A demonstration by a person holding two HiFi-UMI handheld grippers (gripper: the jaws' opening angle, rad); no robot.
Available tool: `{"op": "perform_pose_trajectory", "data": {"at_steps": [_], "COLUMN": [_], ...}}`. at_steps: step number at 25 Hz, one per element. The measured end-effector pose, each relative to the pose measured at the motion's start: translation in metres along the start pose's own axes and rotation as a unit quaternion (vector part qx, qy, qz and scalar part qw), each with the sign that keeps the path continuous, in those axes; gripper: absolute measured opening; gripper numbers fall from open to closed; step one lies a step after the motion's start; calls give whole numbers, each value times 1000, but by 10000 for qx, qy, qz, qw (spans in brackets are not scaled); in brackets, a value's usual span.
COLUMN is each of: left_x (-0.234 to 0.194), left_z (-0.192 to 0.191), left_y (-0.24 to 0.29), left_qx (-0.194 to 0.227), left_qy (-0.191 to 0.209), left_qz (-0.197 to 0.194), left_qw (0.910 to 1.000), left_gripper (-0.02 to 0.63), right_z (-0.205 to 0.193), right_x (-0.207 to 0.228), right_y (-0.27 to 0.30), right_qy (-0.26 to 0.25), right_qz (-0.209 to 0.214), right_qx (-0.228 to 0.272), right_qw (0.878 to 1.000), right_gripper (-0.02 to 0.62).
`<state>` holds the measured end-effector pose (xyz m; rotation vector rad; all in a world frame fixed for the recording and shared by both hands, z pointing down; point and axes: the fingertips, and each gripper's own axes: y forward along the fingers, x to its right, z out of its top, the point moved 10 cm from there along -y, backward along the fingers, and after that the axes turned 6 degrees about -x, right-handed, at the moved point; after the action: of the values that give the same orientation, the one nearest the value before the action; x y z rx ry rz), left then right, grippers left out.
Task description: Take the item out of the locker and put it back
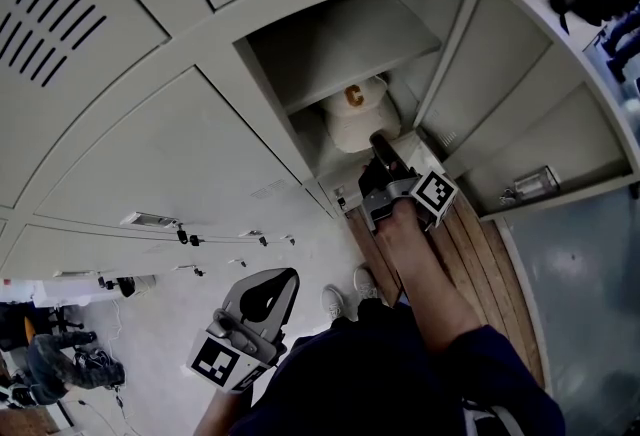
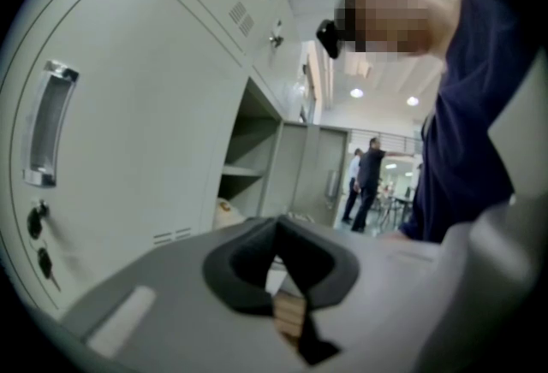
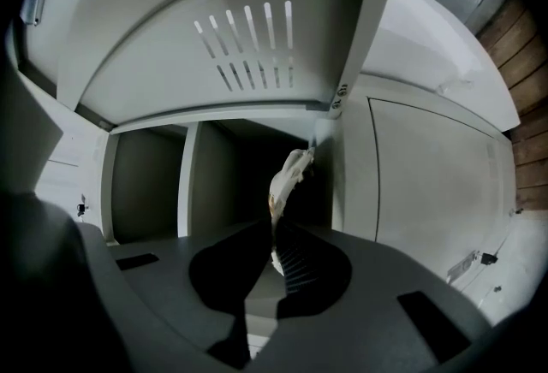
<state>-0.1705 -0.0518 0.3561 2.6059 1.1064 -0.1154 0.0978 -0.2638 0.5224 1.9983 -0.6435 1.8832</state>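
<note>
A white cap (image 1: 355, 114) with an orange letter on its front sits in the mouth of the open locker (image 1: 300, 99), just under the shelf (image 1: 345, 44). My right gripper (image 1: 380, 146) reaches into the opening and is shut on the cap's lower edge. In the right gripper view the cap (image 3: 288, 179) stands edge-on, pinched between the jaws of that gripper (image 3: 276, 230), against the dark locker interior. My left gripper (image 1: 288, 276) hangs low at the left, away from the locker, shut with nothing in it (image 2: 278, 227).
The locker's door (image 1: 530, 114) stands swung open to the right, with a latch (image 1: 530, 186) on it. Shut locker doors (image 1: 150, 174) fill the left. A wooden slatted surface (image 1: 480, 244) lies below the opening. Two people (image 2: 366, 179) stand far off.
</note>
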Motion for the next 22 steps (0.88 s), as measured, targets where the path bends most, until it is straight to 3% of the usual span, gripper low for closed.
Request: {"op": "perform_pose_trajectory", "data": {"at_steps": [6, 22], "left_x": [5, 25], "left_z": [-1, -10], "left_y": [-2, -39], "left_qx": [56, 253], "left_qy": [50, 153], "left_qz": [-73, -376], "left_qw": [9999, 9989], "left_gripper": [5, 5], "right_z": [-2, -27], "right_x": [-17, -56], "right_y": [-9, -67], "right_qy": [-82, -387], "right_qz": [339, 555], "right_qx": [-30, 44], "right_qw": [9994, 9977], "right_gripper": [18, 20]}}
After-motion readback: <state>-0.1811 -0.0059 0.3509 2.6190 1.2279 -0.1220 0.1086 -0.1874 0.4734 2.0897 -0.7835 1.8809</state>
